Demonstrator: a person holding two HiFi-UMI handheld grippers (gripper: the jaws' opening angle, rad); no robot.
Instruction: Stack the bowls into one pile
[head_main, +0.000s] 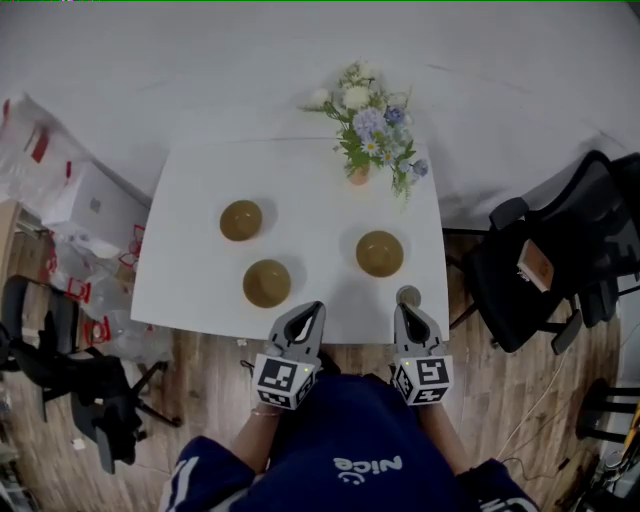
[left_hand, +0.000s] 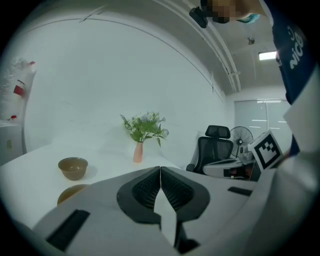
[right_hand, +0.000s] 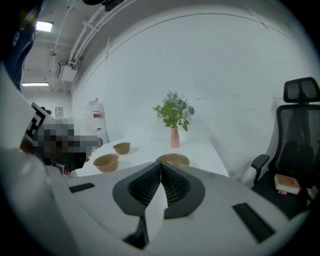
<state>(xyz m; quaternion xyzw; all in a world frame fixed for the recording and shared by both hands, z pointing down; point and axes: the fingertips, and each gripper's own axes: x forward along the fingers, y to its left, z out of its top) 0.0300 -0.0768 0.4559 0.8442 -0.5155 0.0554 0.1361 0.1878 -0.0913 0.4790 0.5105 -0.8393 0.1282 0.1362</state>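
A: So, where are the bowls?
B: Apart on the bench: far-left bowl, near-left bowl, right bowl.
A: And the fingers?
B: Left gripper and right gripper both closed tight, empty, by the bench's near edge.

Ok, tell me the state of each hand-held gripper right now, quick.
Left hand-held gripper: closed, holding nothing.
Right hand-held gripper: closed, holding nothing.
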